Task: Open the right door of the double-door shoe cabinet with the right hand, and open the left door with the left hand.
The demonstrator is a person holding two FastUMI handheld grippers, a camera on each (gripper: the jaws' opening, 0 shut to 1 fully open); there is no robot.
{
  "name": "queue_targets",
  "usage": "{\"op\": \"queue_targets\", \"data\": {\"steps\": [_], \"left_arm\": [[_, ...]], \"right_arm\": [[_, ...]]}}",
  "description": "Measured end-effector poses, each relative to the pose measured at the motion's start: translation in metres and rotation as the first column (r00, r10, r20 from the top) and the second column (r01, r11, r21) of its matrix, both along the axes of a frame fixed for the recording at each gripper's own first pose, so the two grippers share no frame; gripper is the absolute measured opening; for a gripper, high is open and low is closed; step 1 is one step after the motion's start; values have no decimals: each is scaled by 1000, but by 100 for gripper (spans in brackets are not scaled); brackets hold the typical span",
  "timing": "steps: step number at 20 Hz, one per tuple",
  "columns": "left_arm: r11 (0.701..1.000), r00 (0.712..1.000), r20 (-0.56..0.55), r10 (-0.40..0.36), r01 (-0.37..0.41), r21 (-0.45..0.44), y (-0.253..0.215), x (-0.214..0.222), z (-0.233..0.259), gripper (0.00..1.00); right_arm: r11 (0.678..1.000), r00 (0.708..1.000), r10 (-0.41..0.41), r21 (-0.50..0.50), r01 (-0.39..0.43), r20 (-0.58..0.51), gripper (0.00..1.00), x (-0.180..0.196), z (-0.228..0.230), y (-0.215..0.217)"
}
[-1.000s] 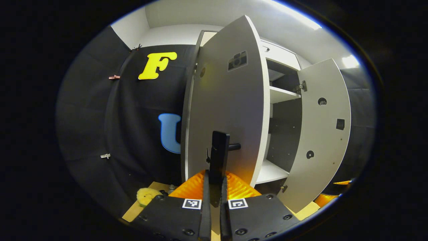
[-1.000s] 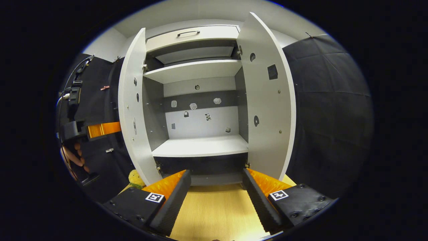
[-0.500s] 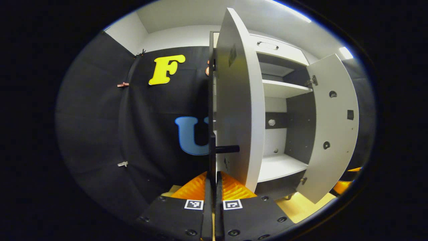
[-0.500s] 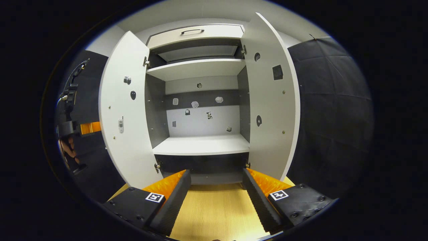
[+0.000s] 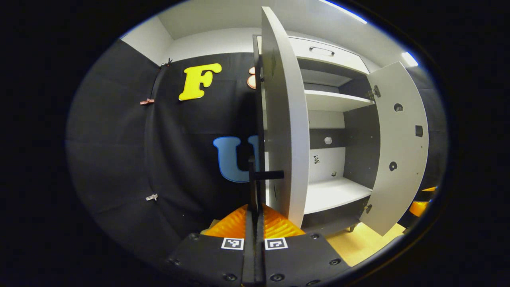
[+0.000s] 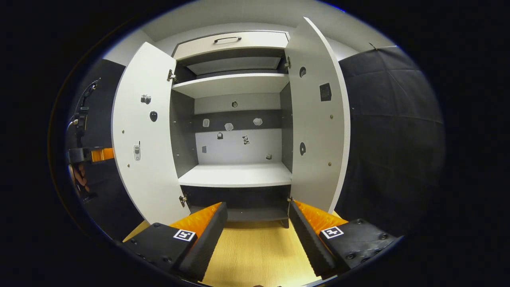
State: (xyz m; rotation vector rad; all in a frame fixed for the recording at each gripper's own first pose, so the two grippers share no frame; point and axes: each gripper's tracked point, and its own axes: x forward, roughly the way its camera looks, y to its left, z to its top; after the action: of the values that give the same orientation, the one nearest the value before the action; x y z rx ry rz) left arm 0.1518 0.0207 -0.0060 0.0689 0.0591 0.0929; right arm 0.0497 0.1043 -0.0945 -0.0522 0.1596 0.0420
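Bright ceiling light strips (image 5: pixel 346 14) at the upper right light both sharp views evenly, while fisheye distortion bows the cabinet doors (image 6: pixel 141 131) toward the edges.

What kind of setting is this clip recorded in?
Probably a staged recording booth, not a lived-in home: black cloth hangs beside a white shoe cabinet with bare shelves, standing on a light wooden floor.

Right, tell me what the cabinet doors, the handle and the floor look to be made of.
Left door and right door: probably laminated board, matte white, flat with plain edges and screw heads. Handle, gripped by the left tongs: likely metal or plastic, a slim matte black bar. Floor: wood or wood-look laminate, pale with visible grain.
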Motion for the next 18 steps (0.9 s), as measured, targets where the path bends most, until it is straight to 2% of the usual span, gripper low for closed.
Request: {"op": "queue_targets", "data": {"steps": [3, 10, 13, 16, 18], "left_arm": [[1000, 1000, -8, 10, -10, 2, -4, -28, 1, 5], [999, 999, -2, 51, -51, -18, -37, -95, 9, 5], [998, 998, -15, 56, -56, -16, -72, -102, 5, 5], [998, 1000, -11, 21, -21, -58, -119, -93, -2, 6], [997, 999, -14, -29, 28, -77, -156, -88, -8, 17]], "right_arm": [[1000, 1000, 11, -25, -11, 9, 98, 0, 5, -4], [998, 998, 70, -4, -70, 3, 98, 7, 10, -21], [997, 997, 75, 7, -75, 4, 98, 9, 18, -41], [997, 997, 79, 17, -79, 24, 98, 10, 28, -58], [997, 996, 78, 20, -79, 34, 98, 8, 32, -68]]}}
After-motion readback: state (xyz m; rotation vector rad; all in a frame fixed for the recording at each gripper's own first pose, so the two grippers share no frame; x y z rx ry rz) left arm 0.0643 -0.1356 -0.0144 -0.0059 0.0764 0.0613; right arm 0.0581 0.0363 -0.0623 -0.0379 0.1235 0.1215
